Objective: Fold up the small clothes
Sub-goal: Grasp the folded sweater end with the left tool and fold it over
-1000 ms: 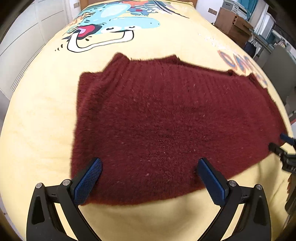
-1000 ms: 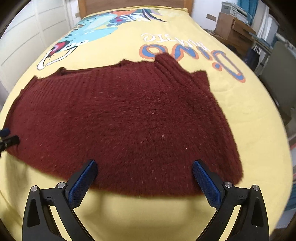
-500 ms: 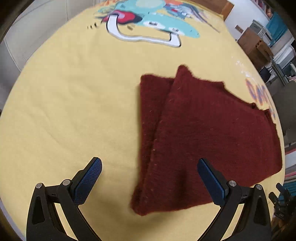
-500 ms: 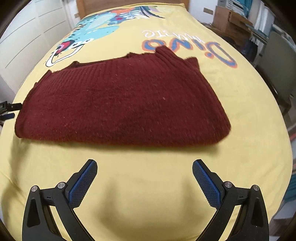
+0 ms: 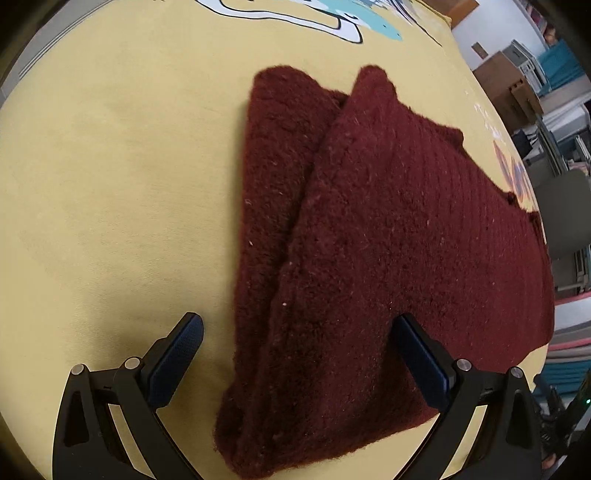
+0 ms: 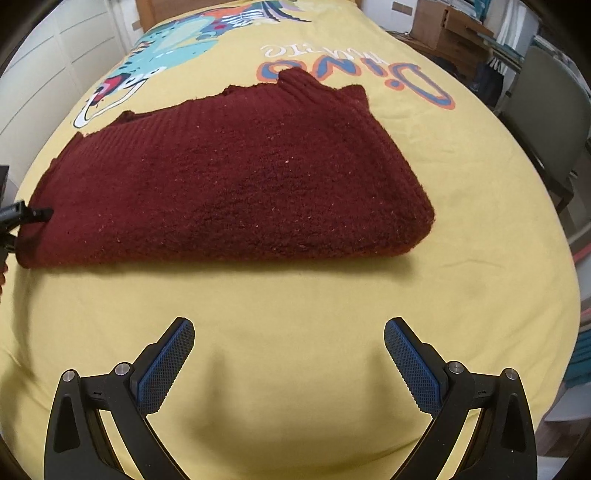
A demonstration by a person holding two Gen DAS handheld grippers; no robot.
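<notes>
Left gripper [image 5: 297, 356]: blue-padded fingers [image 5: 173, 363] spread wide, nothing held; the near corner of the folded sweater is seen lying between them, and contact cannot be told. Right gripper [image 6: 289, 363]: fingers [image 6: 166, 367] likewise set wide apart, empty, positioned over bare sheet short of the garment. Dark red knitted sweater [image 6: 229, 184]: folded over on itself, layers visibly stacked along one edge, laid flat on the bed. Yellow bedsheet [image 6: 295, 295]: printed with a cartoon dinosaur [image 6: 166, 55] and "Dino" lettering [image 6: 354, 77] beyond the sweater. Cardboard boxes [image 6: 447, 26] and a chair [image 6: 550, 114]: recorded past the bed's far side.
</notes>
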